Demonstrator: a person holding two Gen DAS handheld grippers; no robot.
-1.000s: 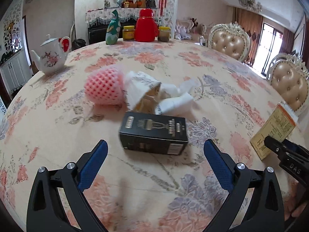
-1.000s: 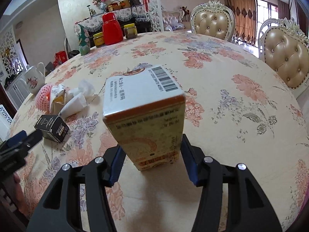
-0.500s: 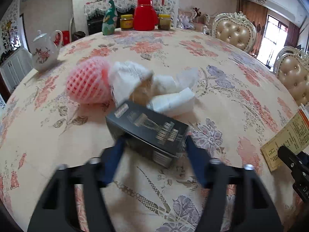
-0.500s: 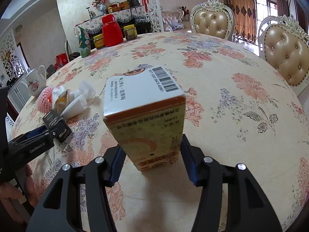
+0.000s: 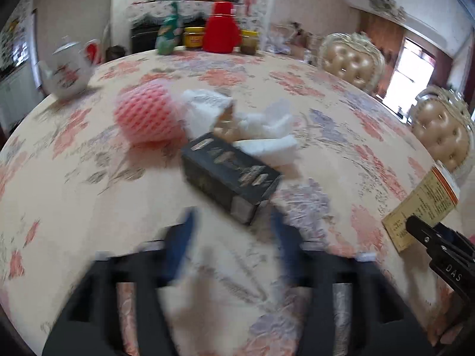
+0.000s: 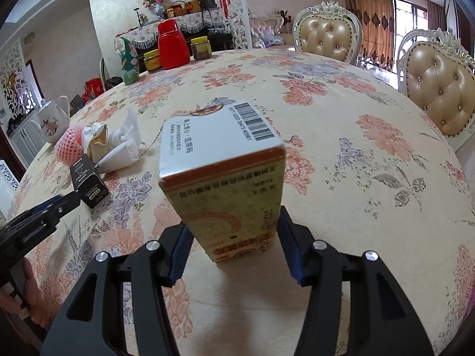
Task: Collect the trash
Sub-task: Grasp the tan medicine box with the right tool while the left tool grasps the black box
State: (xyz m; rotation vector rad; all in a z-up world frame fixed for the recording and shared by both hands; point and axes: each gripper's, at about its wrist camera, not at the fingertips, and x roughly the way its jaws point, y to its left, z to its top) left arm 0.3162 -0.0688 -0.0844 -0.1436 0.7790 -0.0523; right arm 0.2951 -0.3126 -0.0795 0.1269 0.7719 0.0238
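- While our right gripper [image 6: 234, 249] stays out of it, clamped on the base of the yellow carton [image 6: 221, 178] and holding it tilted above the floral tablecloth [image 6: 341, 136], the step in hand falls to the left, and we judge it to be picking up the black box [image 5: 230, 175].
- Because that box lies flat and skewed on the cloth, with one narrow end toward us just ahead of the left gripper [image 5: 233, 243], we should square the fingers to its two long sides before closing.
- As the left jaws are opening now, blurred, with nothing between them and the box's near corner just beyond the fingertips, we would let them reach full width and settle before pushing forward.
- Since crumpled white tissues [image 5: 267, 130] touch the far side of the box and a pink foam net [image 5: 147, 117] sits just beyond to the left, we should slide the fingers in low along the cloth and stop short of that pile.
- Where the carton's corner shows at the right edge of the left view, well apart from the box, we should hold it still so the two grippers do not meet.
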